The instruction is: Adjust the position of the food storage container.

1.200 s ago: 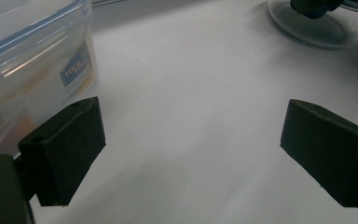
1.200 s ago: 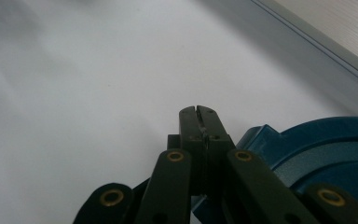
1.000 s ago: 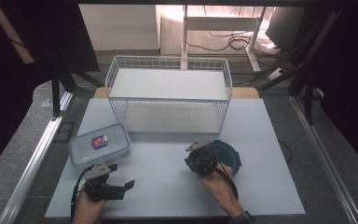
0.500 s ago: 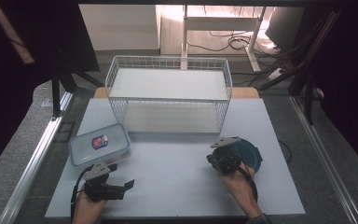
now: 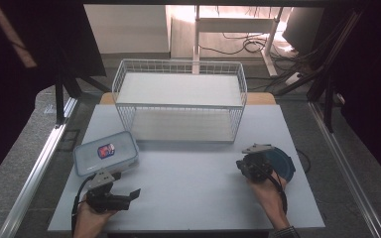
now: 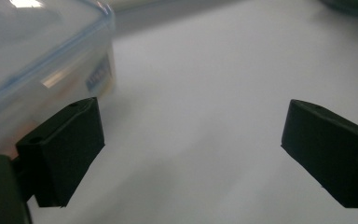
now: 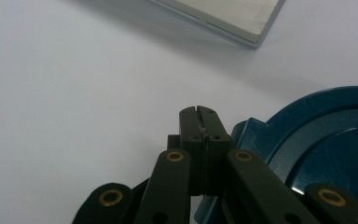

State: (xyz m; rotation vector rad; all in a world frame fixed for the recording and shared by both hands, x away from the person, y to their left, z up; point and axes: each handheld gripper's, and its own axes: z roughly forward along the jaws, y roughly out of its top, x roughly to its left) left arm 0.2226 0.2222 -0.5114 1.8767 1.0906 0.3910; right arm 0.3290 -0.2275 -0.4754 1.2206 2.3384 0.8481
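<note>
A round dark-blue lid (image 5: 282, 163) lies flat at the right of the white table (image 5: 188, 188). My right gripper (image 5: 245, 163) sits at its left edge. In the right gripper view the right gripper (image 7: 199, 112) has its jaws pressed together, and the blue lid (image 7: 326, 140) touches their right side with a small tab. A clear lidded food container (image 5: 105, 152) with a blue rim stands at the left. My left gripper (image 5: 133, 195) lies just below it near the front edge. The left gripper (image 6: 191, 149) is open and empty, with the container (image 6: 37, 60) beside its left jaw.
A white wire basket (image 5: 178, 99) with a pale board in its bottom stands at the back middle; a corner of that board (image 7: 223, 14) is ahead of the right gripper. Bare white tabletop lies between the two hands. Metal rails run along both table sides.
My right gripper has slid to the right across the table, and the blue lid has moved right with it. The left gripper and the container have stayed put.
</note>
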